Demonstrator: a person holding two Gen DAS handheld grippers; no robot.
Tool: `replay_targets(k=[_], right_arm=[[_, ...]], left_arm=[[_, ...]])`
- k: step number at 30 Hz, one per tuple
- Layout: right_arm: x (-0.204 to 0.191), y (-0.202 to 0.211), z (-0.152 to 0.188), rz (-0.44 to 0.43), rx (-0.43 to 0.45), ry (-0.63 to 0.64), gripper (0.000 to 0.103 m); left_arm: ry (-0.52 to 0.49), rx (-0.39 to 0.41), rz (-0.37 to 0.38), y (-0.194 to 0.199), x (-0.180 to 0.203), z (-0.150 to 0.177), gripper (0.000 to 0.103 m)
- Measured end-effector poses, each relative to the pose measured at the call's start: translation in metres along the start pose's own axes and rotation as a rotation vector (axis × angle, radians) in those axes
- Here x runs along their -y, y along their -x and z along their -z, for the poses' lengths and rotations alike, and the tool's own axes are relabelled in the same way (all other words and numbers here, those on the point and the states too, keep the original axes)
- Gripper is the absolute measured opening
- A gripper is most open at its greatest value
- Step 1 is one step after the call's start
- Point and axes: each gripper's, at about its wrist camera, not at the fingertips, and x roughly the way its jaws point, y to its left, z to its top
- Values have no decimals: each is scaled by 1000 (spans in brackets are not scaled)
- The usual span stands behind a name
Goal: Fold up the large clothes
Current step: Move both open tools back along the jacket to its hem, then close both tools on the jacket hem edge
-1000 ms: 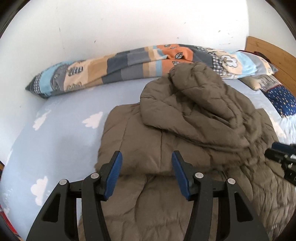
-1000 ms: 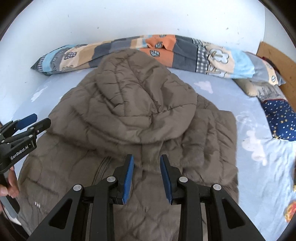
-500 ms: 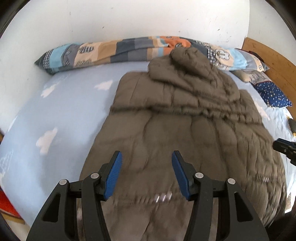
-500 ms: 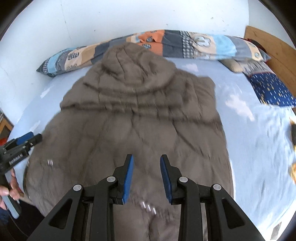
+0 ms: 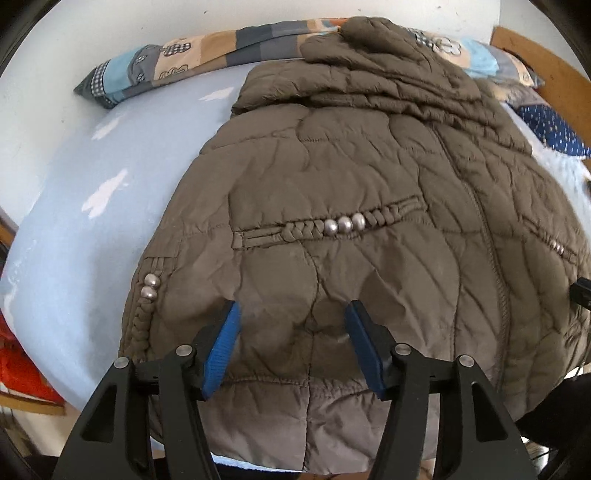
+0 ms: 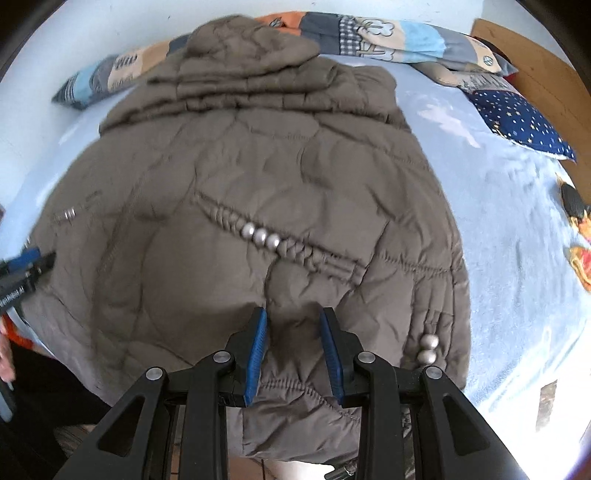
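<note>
— Under both pairs of fingers, what is that cloth?

— A quilted jacket (image 5: 369, 206), olive-brown, puffy and creased, its stitching running in wavy diamonds. It lies spread flat on the bed, hem toward the fingers, hood (image 6: 251, 48) bunched at the far end. A plaited trim with three silver beads (image 5: 344, 223) crosses it just beyond the left gripper (image 5: 291, 321); two more beads sit off to the outer side of each gripper.

— And the jaws?

— The left gripper's blue ribbed pads stand wide apart and have just been opening, with jacket fabric below them, none pinched. The right gripper (image 6: 293, 325) stands narrower but still parted, hovering over the hem with nothing clamped.

— The surface?

— A pale blue bedsheet (image 5: 92, 229) printed with white clouds. Far past the fingertips, a long patchwork bolster (image 5: 192, 59) lies against a white wall (image 6: 110, 26); a navy dotted pillow (image 6: 517, 118) and a wooden headboard (image 6: 535, 66) lie beyond to the right.
</note>
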Motion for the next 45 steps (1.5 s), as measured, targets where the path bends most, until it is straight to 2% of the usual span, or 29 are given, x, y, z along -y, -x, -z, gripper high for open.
replay_targets(k=[5,12,18,21,25,28,31,35,40,43,45], right_arm=[[-4,-12,6,33,-19,46,35],[-7,-8,12,39,-11,64,36],[2,10,22,22,19,42,36],[24,35,27,-17,71,-57,37],[78,56,41,-55,109,-275,40],[115,48,56,-78,62,-414,40],[133,33,68,-166,17,-521,40],[129,23,70,-218,-9,-546,40],[119,7,62,-193,-47,-509,44],[115,3,58,-170,-58,-492,44],[118,-1,60,-158,-70,-507,45]], left_arm=[[-30,4,-10,-3,4,3,61],[-31,22,17,8,-3,5,62],[73,95,-17,27,-46,6,62],[121,99,-36,32,-73,7,62],[232,53,25,30,-116,11,62],[290,18,71,24,-138,15,62],[331,-17,126,15,-146,17,62],[313,-58,166,6,-142,20,62],[309,-99,173,-2,-143,27,62],[290,-107,187,-6,-139,28,50],[276,-108,182,-7,-136,27,48]])
